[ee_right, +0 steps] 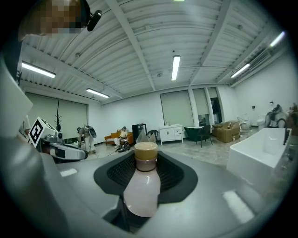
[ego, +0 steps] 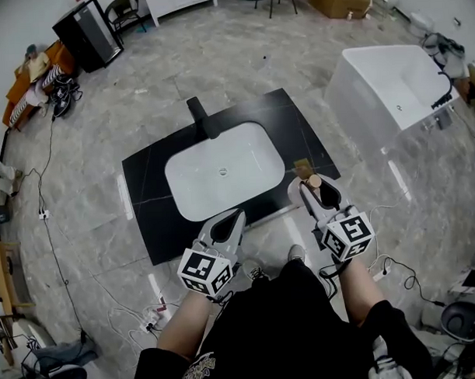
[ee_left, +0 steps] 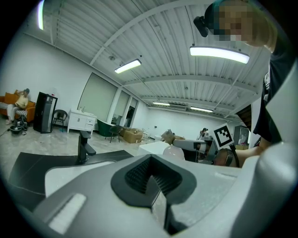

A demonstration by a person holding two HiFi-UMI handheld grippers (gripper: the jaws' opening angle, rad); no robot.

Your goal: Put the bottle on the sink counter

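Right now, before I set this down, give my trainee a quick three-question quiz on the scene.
1. True or false: the left gripper grips the bottle.
2. The bottle's cap is: A) tan, B) blue, C) black.
3. Fill in, near or far: counted from the grippers, the black faucet stands at the sink basin's ___ edge.
Key: 1 false, the right gripper grips it; 2 A; 3 far.

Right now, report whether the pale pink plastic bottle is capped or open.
Capped. The tan cap sits on the neck of the pale pink plastic bottle, which the right gripper holds between its jaws.
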